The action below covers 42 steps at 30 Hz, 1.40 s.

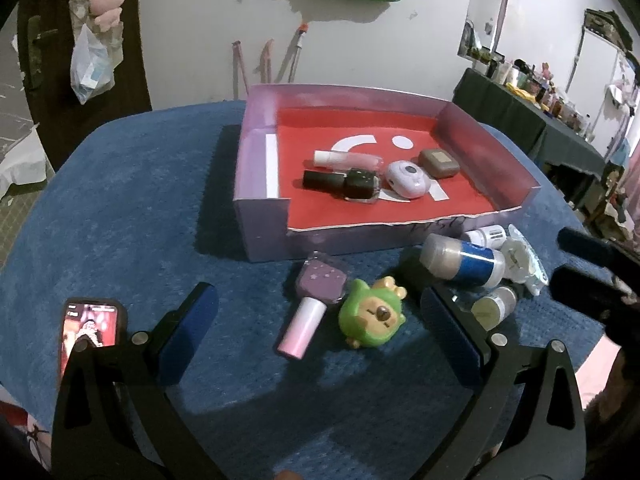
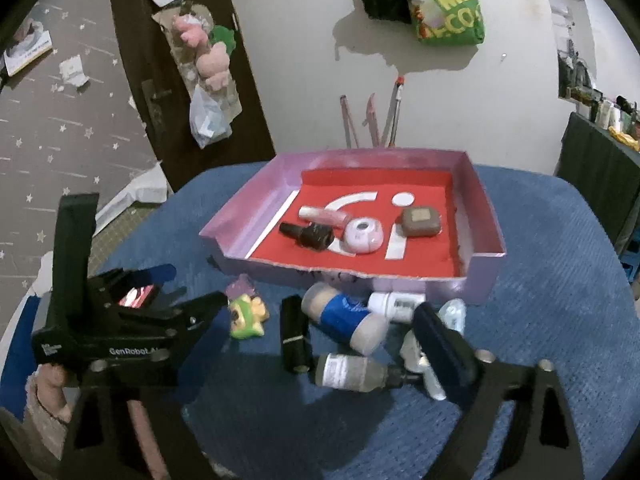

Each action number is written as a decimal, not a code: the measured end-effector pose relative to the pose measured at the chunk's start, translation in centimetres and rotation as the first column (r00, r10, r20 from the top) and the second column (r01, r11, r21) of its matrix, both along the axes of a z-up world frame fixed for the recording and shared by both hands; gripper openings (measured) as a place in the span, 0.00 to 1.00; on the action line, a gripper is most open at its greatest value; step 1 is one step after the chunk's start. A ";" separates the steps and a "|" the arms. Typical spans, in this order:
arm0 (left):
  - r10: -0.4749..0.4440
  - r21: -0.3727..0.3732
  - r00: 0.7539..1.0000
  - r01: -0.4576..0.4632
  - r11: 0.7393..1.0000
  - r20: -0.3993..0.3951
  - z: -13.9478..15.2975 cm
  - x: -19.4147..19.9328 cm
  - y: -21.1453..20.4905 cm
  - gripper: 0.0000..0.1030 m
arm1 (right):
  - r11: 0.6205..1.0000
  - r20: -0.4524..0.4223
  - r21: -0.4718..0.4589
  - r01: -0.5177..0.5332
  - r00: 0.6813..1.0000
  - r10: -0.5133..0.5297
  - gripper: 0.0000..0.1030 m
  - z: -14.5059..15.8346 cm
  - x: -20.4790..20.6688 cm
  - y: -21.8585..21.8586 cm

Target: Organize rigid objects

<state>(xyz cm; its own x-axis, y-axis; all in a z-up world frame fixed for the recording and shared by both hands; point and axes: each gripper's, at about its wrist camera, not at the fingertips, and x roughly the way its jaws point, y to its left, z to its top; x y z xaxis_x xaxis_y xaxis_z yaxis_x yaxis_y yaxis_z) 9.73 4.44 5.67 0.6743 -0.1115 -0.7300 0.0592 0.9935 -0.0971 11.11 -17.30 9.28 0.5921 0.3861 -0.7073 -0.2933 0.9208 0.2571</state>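
A lilac tray (image 1: 264, 236) with a red floor holds a dark nail polish (image 1: 344, 184), a pink tube, a lilac round case (image 1: 406, 179) and a brown case. In front of it on the blue cloth lie a purple polish bottle (image 1: 316, 300) and a green toy (image 1: 372, 314), both between the wide-apart fingers of my left gripper (image 1: 318, 294), which touch neither. My right gripper (image 2: 320, 305) is open over a pile: a blue-labelled jar (image 2: 344, 320), a black tube (image 2: 294, 338) and a grey bottle (image 2: 352, 372). Its pads press on nothing.
A phone (image 1: 92, 328) with a lit screen lies left of my left gripper. A white bottle (image 2: 396, 302) and a clear wrapped item (image 1: 520, 260) sit against the tray's front. The left gripper's black body (image 2: 112, 332) crowds the right view's left side.
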 end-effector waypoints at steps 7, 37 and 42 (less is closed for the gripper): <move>0.049 -0.003 0.999 -0.049 0.999 0.000 -0.3 0.1 2.1 0.99 | 0.998 -0.029 -0.043 -0.048 0.998 0.047 0.63 -1.6 0.2 2.1; -0.025 -0.014 0.994 0.023 1.000 -0.105 -3.7 3.0 1.7 0.76 | 0.982 -0.129 -0.147 -0.118 0.987 0.100 0.50 -7.4 2.3 6.2; -0.029 -0.014 0.994 0.028 1.000 -0.103 -3.8 3.1 1.6 0.76 | 0.982 -0.129 -0.144 -0.118 0.987 0.100 0.48 -7.5 2.3 6.1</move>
